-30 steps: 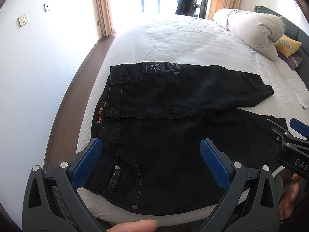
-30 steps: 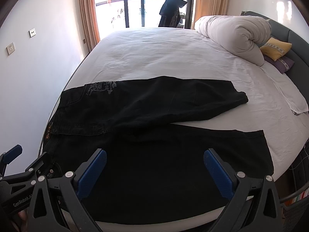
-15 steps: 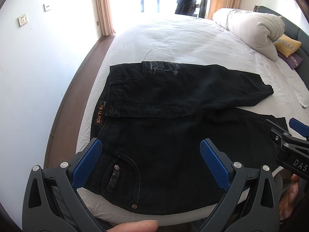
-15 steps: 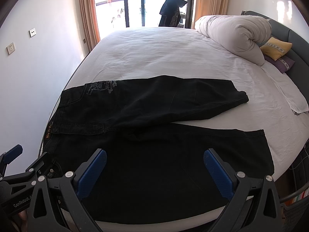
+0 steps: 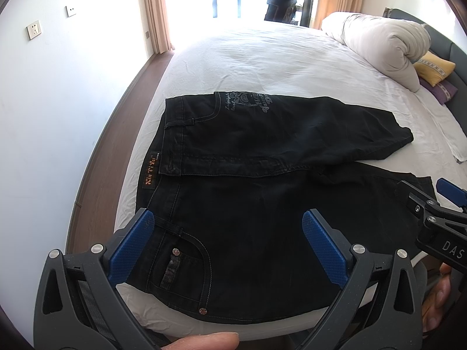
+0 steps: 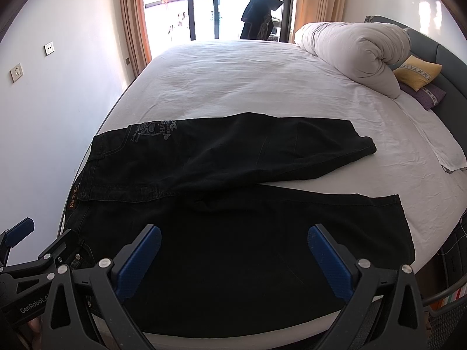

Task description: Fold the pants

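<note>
Black jeans [image 5: 262, 157] lie flat on the white bed, waistband to the left, both legs running right; the far leg is angled over the near one. They also show in the right wrist view [image 6: 233, 189]. My left gripper [image 5: 230, 245] is open and empty, above the waist and front pocket near the bed's front edge. My right gripper [image 6: 233, 256] is open and empty, above the near leg. Each gripper appears at the edge of the other's view: the right one [image 5: 432, 204], the left one [image 6: 43, 250].
The white bed sheet [image 6: 248, 78] stretches behind the jeans. A rolled white duvet [image 6: 356, 52] and a yellow pillow [image 6: 417, 73] lie at the far right by the dark headboard. A wall and wooden floor strip [image 5: 116, 128] run along the bed's left side.
</note>
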Demonstrator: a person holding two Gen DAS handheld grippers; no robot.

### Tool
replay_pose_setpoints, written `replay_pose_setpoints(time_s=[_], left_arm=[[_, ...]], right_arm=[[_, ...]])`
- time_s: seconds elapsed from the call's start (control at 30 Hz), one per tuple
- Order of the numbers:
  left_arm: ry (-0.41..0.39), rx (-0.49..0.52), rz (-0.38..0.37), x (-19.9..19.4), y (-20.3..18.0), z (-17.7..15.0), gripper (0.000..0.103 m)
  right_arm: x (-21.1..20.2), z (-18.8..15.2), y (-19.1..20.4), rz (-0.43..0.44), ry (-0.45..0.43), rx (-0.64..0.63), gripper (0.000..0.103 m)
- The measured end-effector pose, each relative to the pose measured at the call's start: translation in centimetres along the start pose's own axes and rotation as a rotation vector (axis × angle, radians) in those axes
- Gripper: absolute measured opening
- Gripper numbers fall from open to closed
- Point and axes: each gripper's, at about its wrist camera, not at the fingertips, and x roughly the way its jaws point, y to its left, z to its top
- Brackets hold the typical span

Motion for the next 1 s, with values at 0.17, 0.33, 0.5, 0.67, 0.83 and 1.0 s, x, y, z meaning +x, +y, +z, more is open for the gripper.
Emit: replay_pose_setpoints(time_s=[0.17,0.33,0.5,0.67,0.83,1.0], left_arm=[[0.003,0.000,0.000,0.0,0.0,0.0,0.103],[0.012,-0.002,-0.002,0.4,0.0,-0.5,0.103],[0.028,0.000,-0.006,1.4,0.1,-0.5,0.103],[0.053,0.043,-0.056,3.6,0.5,1.2,0.103],[0.072,0.114,-0.216,7.9,2.4,5.9,0.103],[0.122,0.271,-0.162,13.5,3.5,12.8,0.103]], right_arm=[[0.0,-0.2,0.2,0.001,0.003,0.000,0.103],[0.6,-0.7,0.3,0.003,0.012,0.000,0.103],[1.3,-0.4,0.1,0.008,0.030,-0.002,0.103],[2.4,0.1,-0.2,0.043,0.042,-0.014,0.103],[3.9,1.4,-0.8,0.150,0.031,-0.072,0.103],[6.3,4.4,-2.5,0.239,0.006,-0.125,0.101]])
